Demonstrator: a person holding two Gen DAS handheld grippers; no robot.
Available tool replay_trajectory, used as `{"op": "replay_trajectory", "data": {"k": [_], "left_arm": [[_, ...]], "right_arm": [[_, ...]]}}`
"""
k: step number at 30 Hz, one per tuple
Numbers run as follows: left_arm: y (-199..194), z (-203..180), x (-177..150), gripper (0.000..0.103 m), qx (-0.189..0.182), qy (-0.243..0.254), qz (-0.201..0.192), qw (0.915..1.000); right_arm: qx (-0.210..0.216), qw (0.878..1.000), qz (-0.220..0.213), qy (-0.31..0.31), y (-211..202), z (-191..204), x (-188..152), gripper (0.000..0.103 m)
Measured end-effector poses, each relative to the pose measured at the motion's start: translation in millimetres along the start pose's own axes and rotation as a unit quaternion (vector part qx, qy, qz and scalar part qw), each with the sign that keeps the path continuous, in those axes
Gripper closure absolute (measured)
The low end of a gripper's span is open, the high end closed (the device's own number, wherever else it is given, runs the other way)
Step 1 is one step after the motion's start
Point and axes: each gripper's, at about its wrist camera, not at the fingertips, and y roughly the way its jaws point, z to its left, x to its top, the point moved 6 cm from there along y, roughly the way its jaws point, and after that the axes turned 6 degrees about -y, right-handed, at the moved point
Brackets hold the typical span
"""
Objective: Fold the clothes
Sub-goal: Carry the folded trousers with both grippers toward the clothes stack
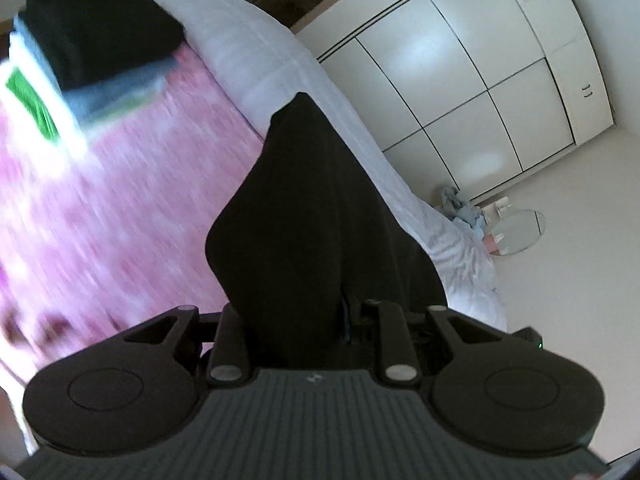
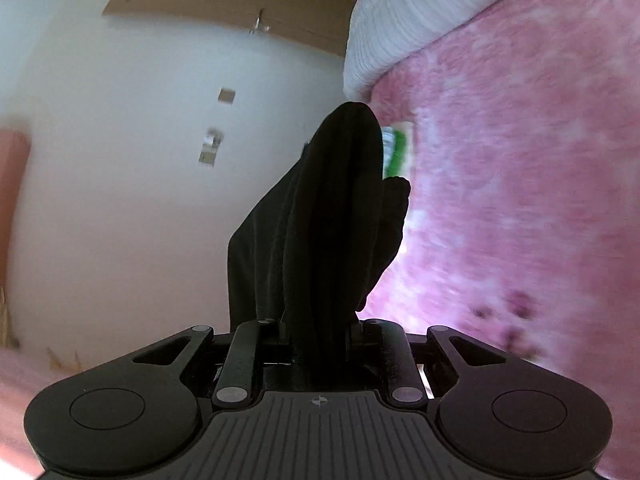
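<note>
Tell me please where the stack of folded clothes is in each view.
Left wrist view: the stack of folded clothes lies upper left, on the pink blanket.
Right wrist view: only its green and white edge shows, centre, behind the held black garment.
Shared landmark: the white pillow.

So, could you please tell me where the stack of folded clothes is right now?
In the left wrist view, the stack of folded clothes sits at the upper left on the pink blanket, beside the white pillow.

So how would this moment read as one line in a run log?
left hand-held gripper: shut on black garment | right hand-held gripper: shut on black garment | over pink bedspread | folded stack behind
</note>
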Motion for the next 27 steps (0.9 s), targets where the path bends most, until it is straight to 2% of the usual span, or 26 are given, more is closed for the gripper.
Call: {"op": "replay_trajectory", "data": {"k": [5,13,20,24,27], "left_arm": [[-19.3,52.2,135.0,0.082,0.008,0.027,0.028,0.9992],[-7.1,103.5,293.4,0.082,-0.011,0.055,0.025,0.9981],[25.1,147.0,380.0,0.082,-0.016,0.062,0.02,0.9978],[39.6,169.8,407.8,0.082,-0.014,0.066,0.036,0.9971],[51.9,181.3,416.9,0.082,-0.018,0.069,0.052,0.996]], "right_arm": [[-0.002,0.999,-0.038,0.031,129.2,43.5,27.3,0.084],[-0.007,0.996,-0.078,0.035,273.3,88.4,86.3,0.084],[-0.023,0.995,-0.098,0.012,369.1,89.9,149.6,0.084],[-0.036,0.995,-0.095,0.023,407.6,77.1,176.1,0.084],[-0.05,0.994,-0.092,0.017,420.1,71.1,185.8,0.084]]}}
